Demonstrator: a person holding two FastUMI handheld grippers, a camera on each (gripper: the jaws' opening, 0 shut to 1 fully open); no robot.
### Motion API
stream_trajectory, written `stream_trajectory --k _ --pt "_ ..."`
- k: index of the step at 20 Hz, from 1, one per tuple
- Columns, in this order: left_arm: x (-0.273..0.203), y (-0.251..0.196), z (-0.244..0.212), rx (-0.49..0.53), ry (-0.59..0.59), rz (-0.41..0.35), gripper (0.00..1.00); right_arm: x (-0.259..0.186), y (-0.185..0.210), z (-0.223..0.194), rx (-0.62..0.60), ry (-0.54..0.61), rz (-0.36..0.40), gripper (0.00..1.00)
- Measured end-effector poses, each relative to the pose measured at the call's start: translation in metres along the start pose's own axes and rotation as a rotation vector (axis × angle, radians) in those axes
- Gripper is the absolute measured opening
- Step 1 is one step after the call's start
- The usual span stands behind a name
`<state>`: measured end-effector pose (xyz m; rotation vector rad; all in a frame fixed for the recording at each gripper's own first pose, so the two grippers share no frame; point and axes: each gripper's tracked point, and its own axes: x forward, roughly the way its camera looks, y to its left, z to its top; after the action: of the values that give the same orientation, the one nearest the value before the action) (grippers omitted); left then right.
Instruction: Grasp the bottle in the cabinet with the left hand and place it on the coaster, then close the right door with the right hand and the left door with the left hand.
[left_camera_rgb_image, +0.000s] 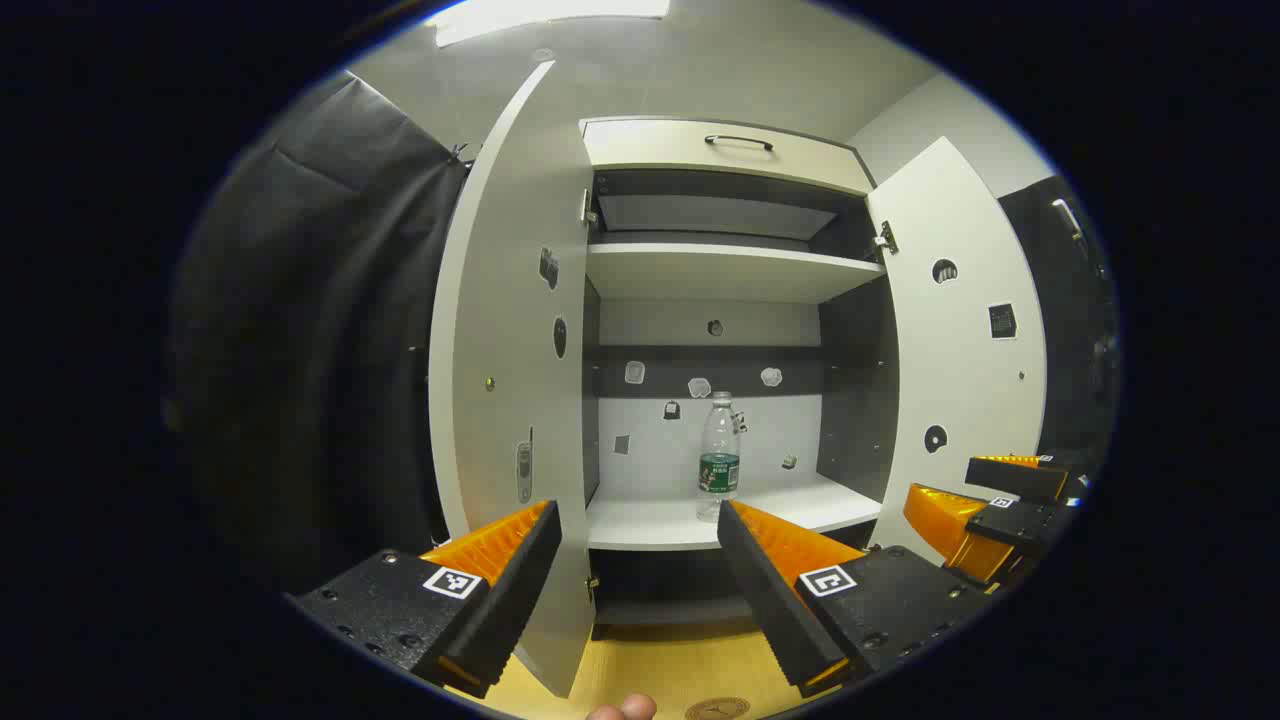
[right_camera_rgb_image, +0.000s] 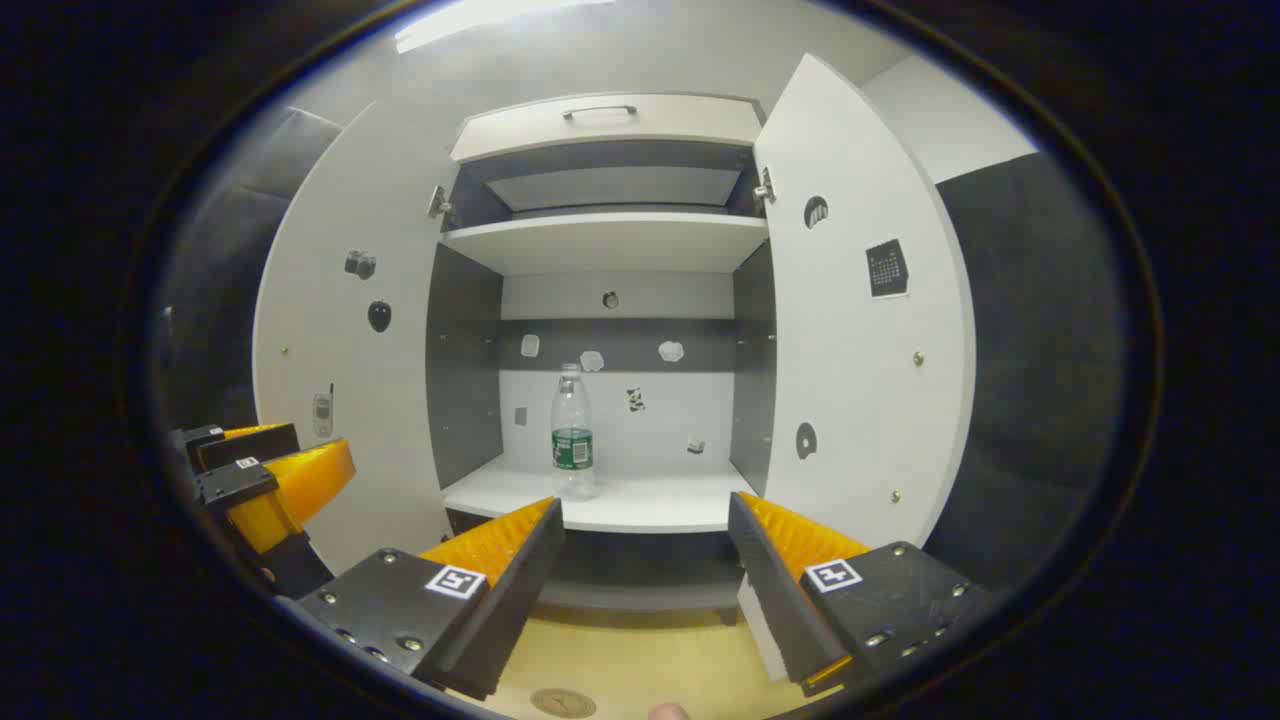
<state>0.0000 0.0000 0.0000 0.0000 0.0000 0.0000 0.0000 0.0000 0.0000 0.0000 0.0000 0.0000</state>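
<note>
1. Hovering out front: your left gripper (left_camera_rgb_image: 635, 540) has its fingers spread wide with nothing between them, and your right gripper (right_camera_rgb_image: 645, 535) is spread just as wide and just as bare.
2. Your bottle (left_camera_rgb_image: 719, 455) stands upright on the lower shelf (left_camera_rgb_image: 660, 525) of the cabinet, well apart from both grippers, both doors swung open.
3. Watch it: that bottle looks tall, light and clear, so 1 finger clipping it on the way in could tip it or shove it to the back wall.
4. Mind the left door (left_camera_rgb_image: 505, 400) too; it hangs close beside your left approach, and a brush could swing it.
5. Left gripper view gives you the coaster (left_camera_rgb_image: 717, 708) at the bottom edge on the wooden surface, plus the right gripper off to the side.
6. Right gripper view gives you the right door (right_camera_rgb_image: 860, 340) face-on, your next target after the bottle, and the left gripper low at the side.
</note>
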Motion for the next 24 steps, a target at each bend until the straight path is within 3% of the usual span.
stream_trajectory --k 16,24 --pt "0.007 0.001 -0.009 0.006 0.027 0.005 0.99 0.013 -0.004 0.000 0.012 -0.001 0.005 1.00" --pt "0.033 -0.014 -0.016 0.011 0.027 -0.016 0.99 0.014 -0.011 -0.002 0.013 0.010 0.001 1.00"
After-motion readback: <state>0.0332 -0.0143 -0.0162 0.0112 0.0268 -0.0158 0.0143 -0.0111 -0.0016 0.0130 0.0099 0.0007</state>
